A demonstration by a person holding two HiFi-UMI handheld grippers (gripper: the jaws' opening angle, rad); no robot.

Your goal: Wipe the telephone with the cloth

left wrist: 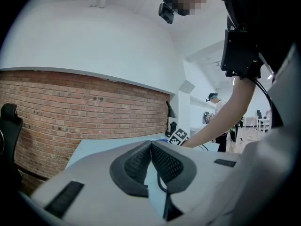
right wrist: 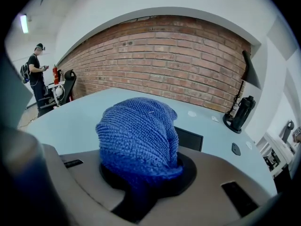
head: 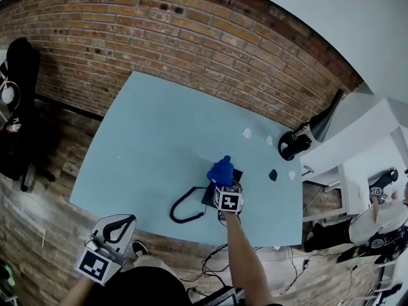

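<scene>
Telephone (head: 208,198): on the tabletop (head: 153,132), close to the near edge and right of its middle. The black cord (head: 185,210) loops off the body toward the near-left corner.

Right hand-held gripper (right wrist: 141,178): jaws pinch a bunched blue cloth (right wrist: 138,138), and the wad bulges forward out of them. In the head view the cloth sits directly over the telephone's dark body. In the right gripper view, a dark corner of the telephone shows just past the cloth on its right side. The wad hides the contact line, so I cannot tell whether the cloth touches the casing.

Left hand-held gripper (left wrist: 151,147): pads pressed together at the tips with nothing between them. It is held off the tabletop, beyond the near edge toward the near-left corner, well apart from the telephone.

Key relation: the telephone lies under and just ahead of the cloth, along the right gripper's pointing direction toward the far edge. The right arm is much nearer and reaches in over the near edge.

Long axis: the body is mostly covered. The visible dark parts suggest it runs roughly near edge to far edge, which is a tentative reading.

Judgement: the next stroke calls for travel along that line, either pushing toward the far edge or drawing back. The cord side is the snag risk.
</scene>
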